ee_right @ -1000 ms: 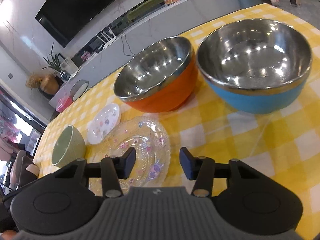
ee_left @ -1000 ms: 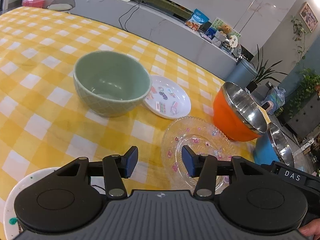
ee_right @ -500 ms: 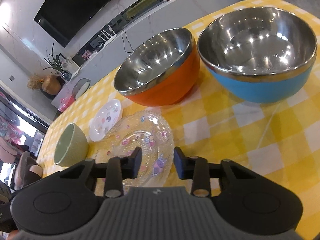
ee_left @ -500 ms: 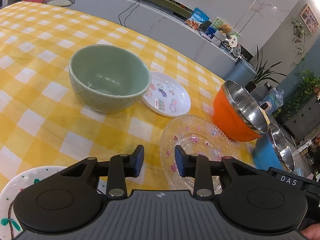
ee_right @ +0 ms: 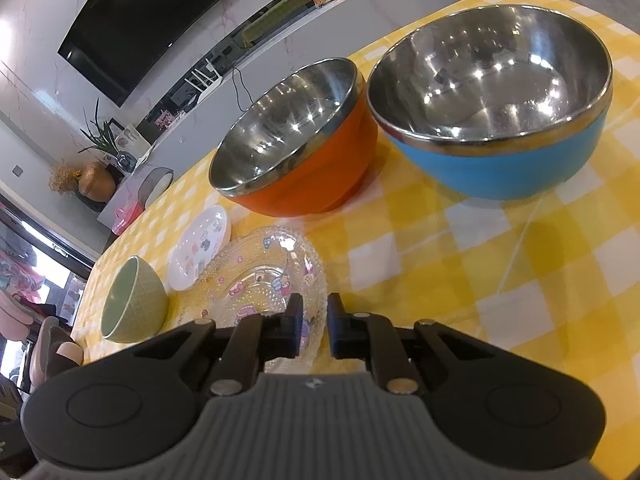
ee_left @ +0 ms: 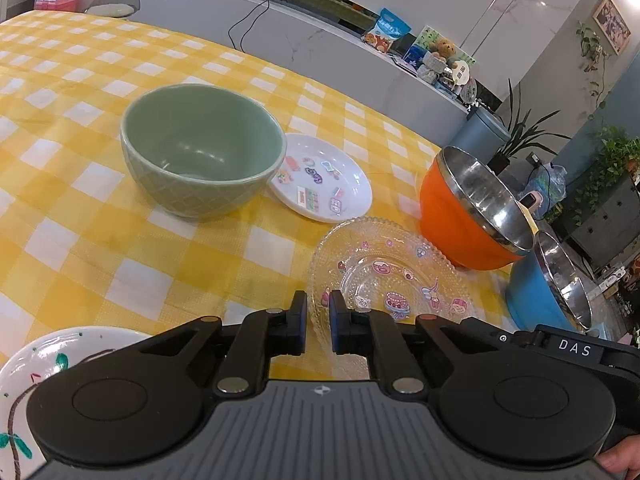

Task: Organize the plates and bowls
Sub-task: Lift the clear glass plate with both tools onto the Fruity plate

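Now, going left to right from my left gripper (ee_left: 318,322): a white painted plate (ee_left: 48,354) sits just under its left side, partly hidden by the gripper body. Ahead and to the left stands the green bowl (ee_left: 202,148), upright on the yellow checked bench (ee_left: 80,224). Just right of the bowl, touching or nearly touching it, lies the small white plate (ee_left: 322,178) with stickers. Straight ahead of my fingertips is the clear glass plate (ee_left: 390,276); its near rim reaches into the narrow gap between my fingers, though I cannot tell whether the pads touch it. Further right stand the orange bowl (ee_left: 466,212) and then the blue bowl (ee_left: 540,288), close together.

My right gripper (ee_right: 314,326) is narrowed to a small gap too, with nothing clearly held; the glass plate (ee_right: 256,276) lies just ahead and left of its tips, its edge at the gap. Far left of it are the green bowl (ee_right: 134,302) and white plate (ee_right: 200,246); ahead stands the orange bowl (ee_right: 296,144), and ahead to the right the blue bowl (ee_right: 496,100), the two just beside each other.
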`<state>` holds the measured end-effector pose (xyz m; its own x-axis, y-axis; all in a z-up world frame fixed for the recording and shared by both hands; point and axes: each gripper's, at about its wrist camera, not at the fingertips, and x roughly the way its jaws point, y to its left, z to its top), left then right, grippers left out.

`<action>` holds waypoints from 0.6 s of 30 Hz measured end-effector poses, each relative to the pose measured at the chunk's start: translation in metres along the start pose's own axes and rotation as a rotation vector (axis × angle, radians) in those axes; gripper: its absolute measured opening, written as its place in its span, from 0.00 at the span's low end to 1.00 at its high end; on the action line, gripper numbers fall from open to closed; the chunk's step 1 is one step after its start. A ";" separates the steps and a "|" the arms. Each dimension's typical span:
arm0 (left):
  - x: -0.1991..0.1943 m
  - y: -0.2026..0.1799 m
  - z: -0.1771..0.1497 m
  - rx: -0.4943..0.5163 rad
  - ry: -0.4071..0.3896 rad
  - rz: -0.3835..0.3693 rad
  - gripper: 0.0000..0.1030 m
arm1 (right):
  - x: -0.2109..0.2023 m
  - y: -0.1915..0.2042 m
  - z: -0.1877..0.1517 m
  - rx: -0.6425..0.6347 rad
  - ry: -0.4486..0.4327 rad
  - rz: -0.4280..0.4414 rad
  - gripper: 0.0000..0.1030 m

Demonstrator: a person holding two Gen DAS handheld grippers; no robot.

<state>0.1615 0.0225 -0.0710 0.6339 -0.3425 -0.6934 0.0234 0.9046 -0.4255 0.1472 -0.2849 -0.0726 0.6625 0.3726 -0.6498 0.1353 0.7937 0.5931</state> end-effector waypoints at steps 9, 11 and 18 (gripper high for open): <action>0.001 -0.004 -0.002 0.013 0.000 0.010 0.14 | -0.005 -0.006 -0.005 0.063 0.004 0.014 0.12; 0.000 -0.005 -0.003 0.015 -0.004 0.013 0.14 | -0.005 -0.006 -0.005 0.059 0.004 0.012 0.11; -0.003 -0.006 -0.003 0.025 -0.006 0.013 0.13 | -0.007 -0.010 -0.006 0.062 -0.002 0.008 0.06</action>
<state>0.1571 0.0172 -0.0682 0.6390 -0.3292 -0.6952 0.0346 0.9152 -0.4016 0.1373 -0.2922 -0.0768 0.6650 0.3781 -0.6440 0.1749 0.7595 0.6265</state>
